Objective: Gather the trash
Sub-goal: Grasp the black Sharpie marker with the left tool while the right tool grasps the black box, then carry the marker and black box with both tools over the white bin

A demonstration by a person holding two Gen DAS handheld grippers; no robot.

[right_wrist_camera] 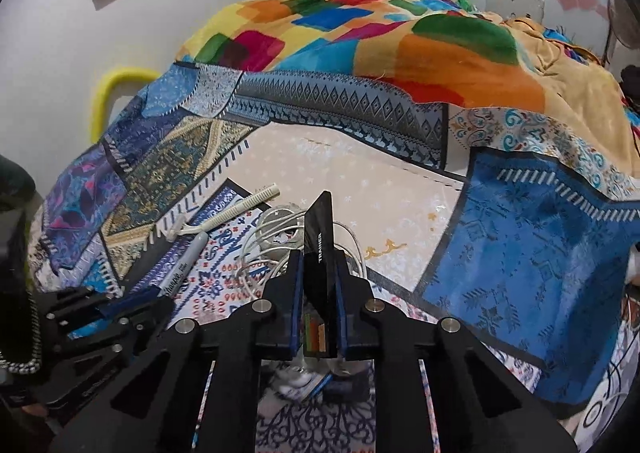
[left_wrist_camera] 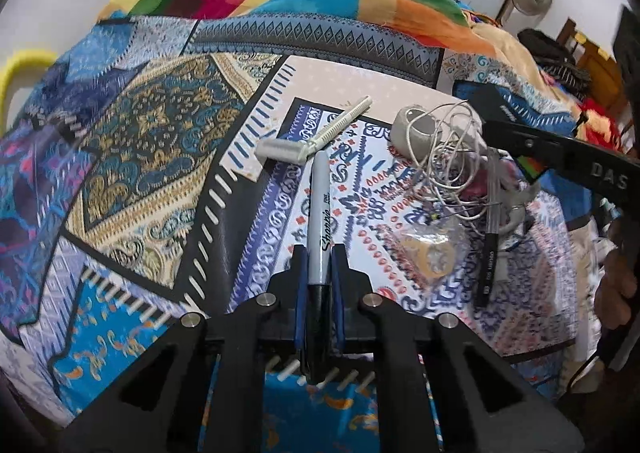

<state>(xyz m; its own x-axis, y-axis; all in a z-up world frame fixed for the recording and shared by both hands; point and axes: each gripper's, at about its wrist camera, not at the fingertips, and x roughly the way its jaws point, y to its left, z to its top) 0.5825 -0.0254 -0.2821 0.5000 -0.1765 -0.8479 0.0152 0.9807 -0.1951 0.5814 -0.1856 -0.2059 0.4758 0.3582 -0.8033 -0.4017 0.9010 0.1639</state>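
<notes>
Item: my left claw (left_wrist_camera: 319, 277), clamped on a Sharpie marker (left_wrist_camera: 319, 209) near its cap end, barrel pointing ahead. Item: my right claw (right_wrist_camera: 318, 293), pinching a black card (right_wrist_camera: 319, 253) edgewise, upright. Ahead of both on the bedspread (left_wrist_camera: 152, 141): disposable razor (left_wrist_camera: 316, 133), tangled white cord (left_wrist_camera: 448, 157), awaiting collection.

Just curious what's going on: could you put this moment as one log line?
left tool: shut on Sharpie marker | right tool: shut on black card | on bedspread: razor, tangled white cord
</notes>
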